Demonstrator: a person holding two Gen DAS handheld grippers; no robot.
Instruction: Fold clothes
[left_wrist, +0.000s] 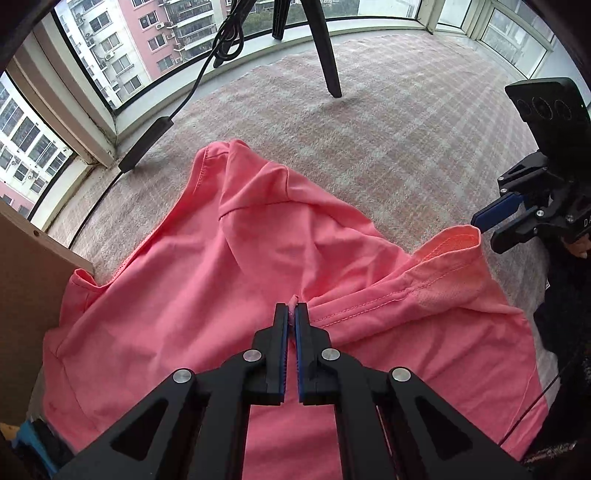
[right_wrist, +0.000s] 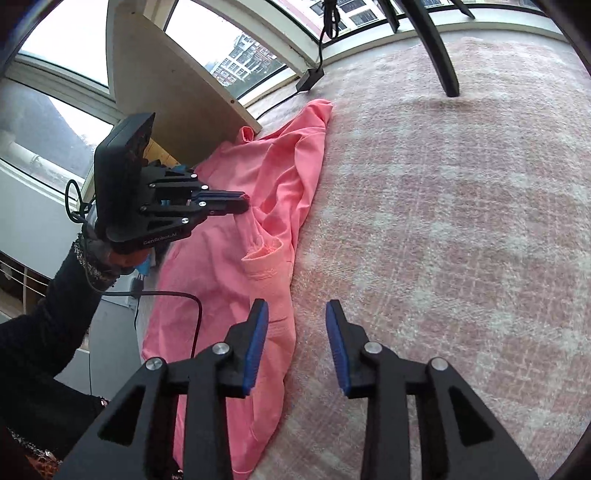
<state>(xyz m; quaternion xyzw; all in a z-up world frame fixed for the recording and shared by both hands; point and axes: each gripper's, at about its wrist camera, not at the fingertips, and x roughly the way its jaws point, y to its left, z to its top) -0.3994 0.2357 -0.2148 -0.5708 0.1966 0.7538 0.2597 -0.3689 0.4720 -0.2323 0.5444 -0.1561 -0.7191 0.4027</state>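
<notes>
Pink shirt (left_wrist: 229, 280) lies rumpled on the blanket (left_wrist: 406, 122); your left gripper (left_wrist: 292, 314) pinches only a thin ridge of it. Your right gripper (right_wrist: 297, 332) hangs apart, empty. Pulling hard risks slippage.

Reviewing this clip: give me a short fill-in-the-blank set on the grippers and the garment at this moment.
1. The left gripper is ____ on a pinch of the pink shirt.
2. The right gripper has its jaws ____ and holds nothing.
3. The shirt lies on a ____ blanket.
4. A black ____ leg stands on the blanket beyond the shirt.

Missing words: shut; open; plaid; tripod
</notes>
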